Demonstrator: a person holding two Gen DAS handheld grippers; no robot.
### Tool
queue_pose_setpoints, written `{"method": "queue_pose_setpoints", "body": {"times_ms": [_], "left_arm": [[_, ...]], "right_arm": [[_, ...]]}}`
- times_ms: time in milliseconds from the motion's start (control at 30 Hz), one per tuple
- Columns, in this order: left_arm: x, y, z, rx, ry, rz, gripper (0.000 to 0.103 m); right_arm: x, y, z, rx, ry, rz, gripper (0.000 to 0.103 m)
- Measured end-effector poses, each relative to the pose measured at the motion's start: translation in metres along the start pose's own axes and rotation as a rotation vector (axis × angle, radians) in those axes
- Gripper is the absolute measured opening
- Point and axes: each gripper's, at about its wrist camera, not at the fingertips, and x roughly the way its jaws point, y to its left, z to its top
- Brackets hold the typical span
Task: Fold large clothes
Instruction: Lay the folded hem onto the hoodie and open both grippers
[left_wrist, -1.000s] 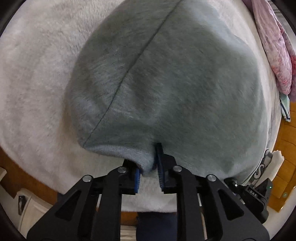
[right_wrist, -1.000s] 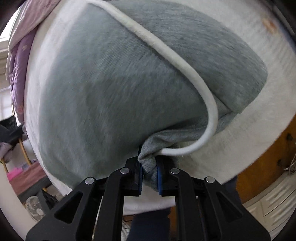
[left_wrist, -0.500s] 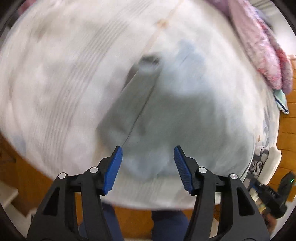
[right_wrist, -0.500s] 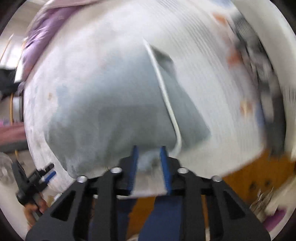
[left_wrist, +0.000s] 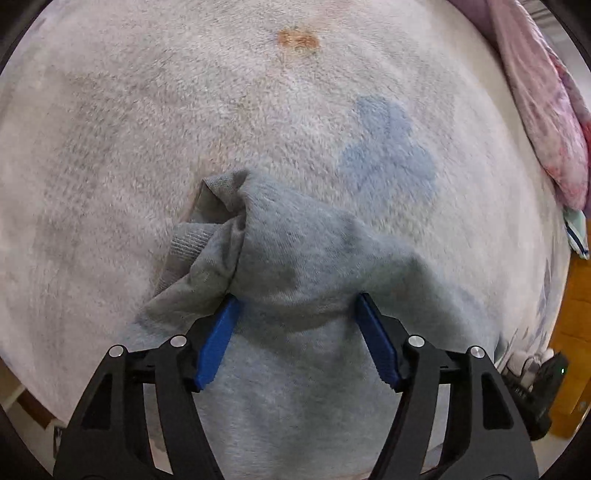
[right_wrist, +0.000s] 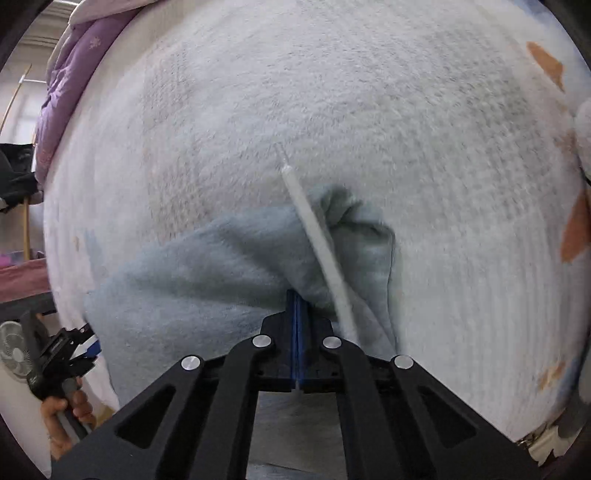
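A grey sweatshirt-type garment (left_wrist: 295, 266) lies bunched on a white fleece bed cover (left_wrist: 147, 129). My left gripper (left_wrist: 295, 314) is open, its blue pads either side of the garment's near part, which lies between and under them. In the right wrist view the same garment (right_wrist: 207, 273) shows with a white drawstring (right_wrist: 317, 240) lying across it. My right gripper (right_wrist: 298, 295) has its jaws together at the garment's near edge; whether cloth is pinched between them is hidden. The left gripper also shows in the right wrist view (right_wrist: 66, 354), at the far left.
A pink quilt (left_wrist: 546, 122) is heaped at the bed's right side; in the right wrist view it is the purple quilt (right_wrist: 70, 85) at upper left. Wooden floor (left_wrist: 576, 317) lies beyond the bed edge. A small fan (right_wrist: 14, 347) stands at lower left.
Both grippers pulled back from the garment, which now looks smaller and bunched. The left gripper let go of the grey hem and opened wide. The right gripper's jaws stay together.
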Motion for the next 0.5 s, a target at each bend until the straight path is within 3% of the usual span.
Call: {"method": "queue_pose_setpoints", "body": {"times_ms": [167, 267, 367, 500], "left_arm": [[-0.004, 0.000, -0.006, -0.034, -0.038, -0.039, 0.070], [-0.027, 0.016, -0.021, -0.073, -0.073, -0.107, 0.074], [-0.052, 0.037, -0.040, -0.138, -0.116, -0.143, 0.078], [-0.075, 0.076, -0.070, -0.276, -0.129, -0.193, 0.078]], "right_arm": [[-0.013, 0.009, 0.007, -0.030, 0.043, -0.036, 0.000], [-0.040, 0.045, 0.004, -0.136, 0.007, -0.090, 0.005], [-0.056, 0.094, -0.006, -0.261, -0.016, -0.044, 0.005], [-0.042, 0.164, -0.024, -0.378, 0.012, 0.039, 0.005]]}}
